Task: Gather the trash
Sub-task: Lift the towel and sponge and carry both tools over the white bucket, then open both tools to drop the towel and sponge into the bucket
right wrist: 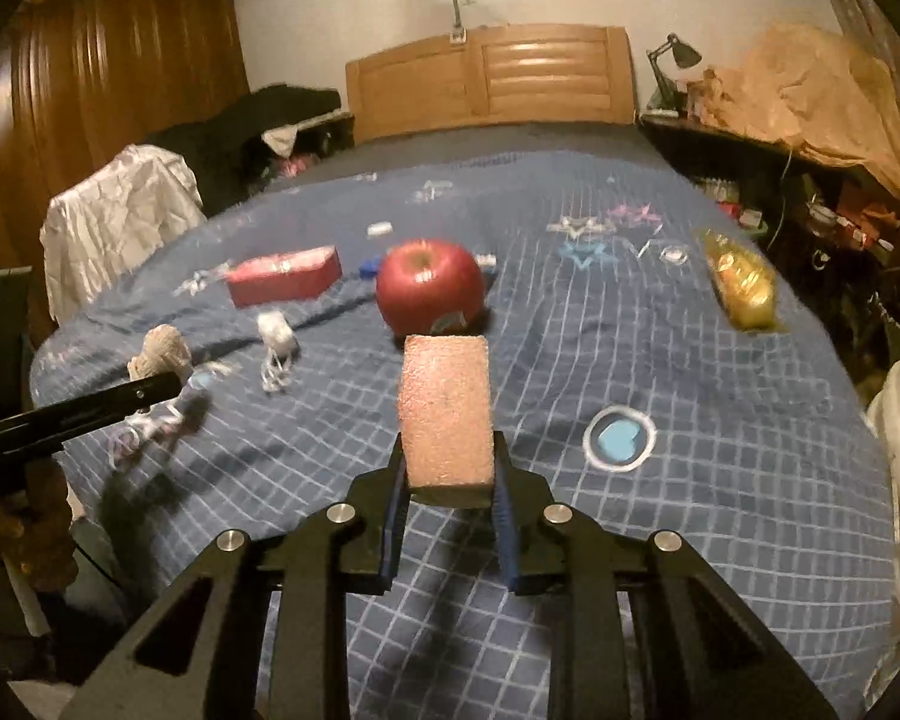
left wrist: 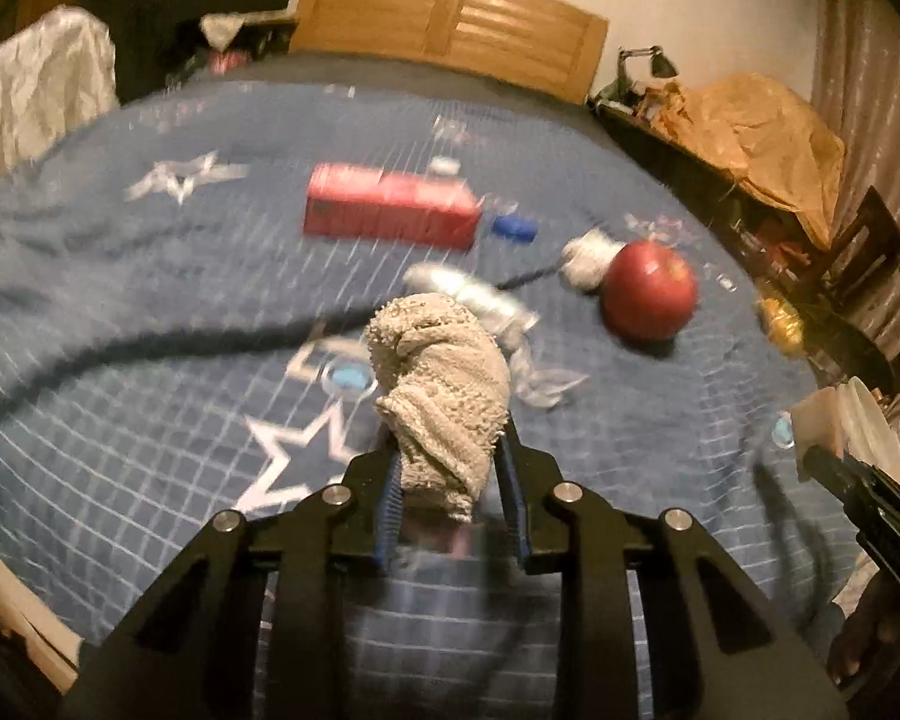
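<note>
Blue bedspread (right wrist: 720,420) beneath sponge-clamping right tongs (right wrist: 448,483)

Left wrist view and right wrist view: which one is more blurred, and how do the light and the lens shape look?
Left wrist view: strong motion blur on the red box and the blanket, though the cloth in the left tool stays sharp. Right wrist view: clearer, the apple shows a small glare spot, the yellow bag is smeared. Both: dim warm light, fisheye bending, dark corners.

left hand-held gripper (left wrist: 447,468): fingers clamped on a load | right hand-held gripper (right wrist: 448,474): likewise, held level
</note>
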The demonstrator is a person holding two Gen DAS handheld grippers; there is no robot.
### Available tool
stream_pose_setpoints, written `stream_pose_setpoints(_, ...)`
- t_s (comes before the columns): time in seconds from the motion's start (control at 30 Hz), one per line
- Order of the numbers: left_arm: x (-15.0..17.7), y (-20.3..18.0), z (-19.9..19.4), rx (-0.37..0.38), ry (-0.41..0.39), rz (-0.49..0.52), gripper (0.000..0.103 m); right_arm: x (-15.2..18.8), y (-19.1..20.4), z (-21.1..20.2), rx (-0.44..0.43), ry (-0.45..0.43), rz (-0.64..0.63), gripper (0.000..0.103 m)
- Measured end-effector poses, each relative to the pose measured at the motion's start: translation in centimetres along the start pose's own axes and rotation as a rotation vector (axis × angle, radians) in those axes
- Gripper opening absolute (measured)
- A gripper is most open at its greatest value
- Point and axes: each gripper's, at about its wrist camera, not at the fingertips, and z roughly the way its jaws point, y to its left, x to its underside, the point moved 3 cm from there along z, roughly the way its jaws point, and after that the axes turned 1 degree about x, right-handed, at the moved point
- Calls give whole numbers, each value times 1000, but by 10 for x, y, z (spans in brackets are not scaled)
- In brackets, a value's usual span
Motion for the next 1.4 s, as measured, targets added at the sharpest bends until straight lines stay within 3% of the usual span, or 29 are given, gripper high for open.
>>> stream_pose_setpoints(0.13, -20, -41, -25, -22, -69, 69, 26, -12, -6, -30, -6, -57, 8, 26)
stream_pose_setpoints(0.4, -47, -139, -42, 23, -140, 231, 26, -34, -43, -97, 36, -177, 32, 26)
stream_pose_setpoints(0.73, -53, -288, -33, 146, -189, 447, 27, -35, -152, -188, 244, -267, 108, 26)
stream_pose_setpoints(1.1, -26, -431, -5, 278, -185, 651, 27, -8, -285, -268, 479, -252, 195, 26)
stream_pose_setpoints(1.4, 0, -503, 28, 362, -126, 751, 27, 9, -353, -263, 560, -180, 253, 26)
